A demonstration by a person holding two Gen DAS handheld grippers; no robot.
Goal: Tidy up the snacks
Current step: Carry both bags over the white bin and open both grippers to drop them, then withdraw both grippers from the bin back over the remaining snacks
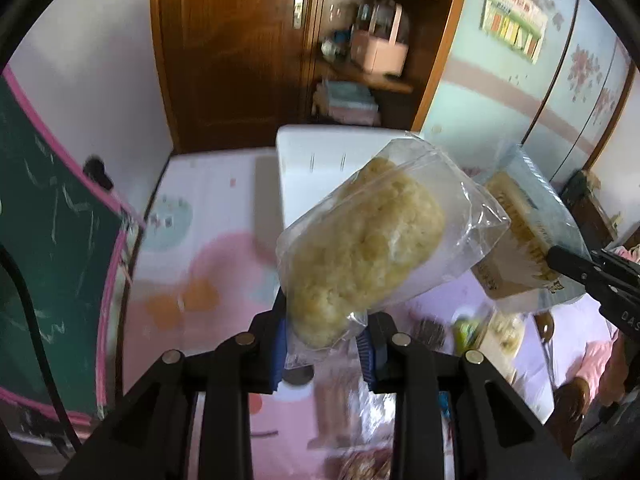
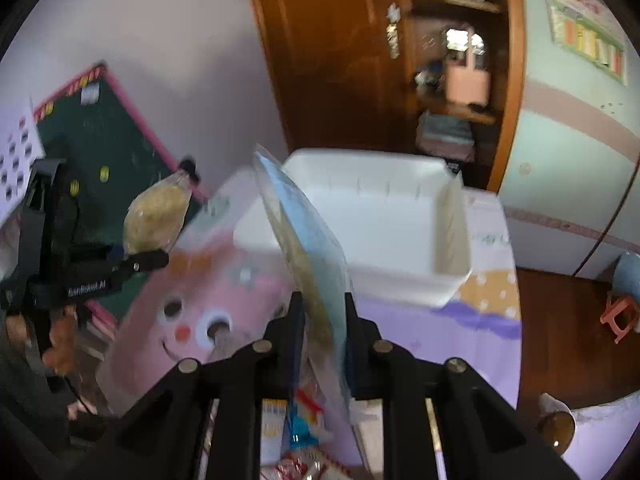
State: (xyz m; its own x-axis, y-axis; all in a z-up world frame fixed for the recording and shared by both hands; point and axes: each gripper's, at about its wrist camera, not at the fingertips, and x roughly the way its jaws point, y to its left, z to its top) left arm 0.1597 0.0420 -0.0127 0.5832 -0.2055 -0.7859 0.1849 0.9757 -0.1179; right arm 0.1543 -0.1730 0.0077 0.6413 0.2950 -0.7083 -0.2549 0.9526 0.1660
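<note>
You hold a clear plastic bag of pale yellow, crumbly cake (image 1: 360,252) between black gripper arms with blue ribbed pads (image 1: 280,344). Your other snack is a flat packet, light blue on one face and tan with dark lettering on the other (image 2: 308,248). The rectangular foam box (image 2: 384,220) is plain white. The table's cloth (image 1: 200,256) is pink with orange and lilac cartoon patches.

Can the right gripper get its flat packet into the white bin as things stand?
Probably yes. The right gripper is shut on the flat packet, and the white bin sits open-topped just ahead with nothing visible between. The left gripper, holding the clear-bagged snack, is off to the side.
</note>
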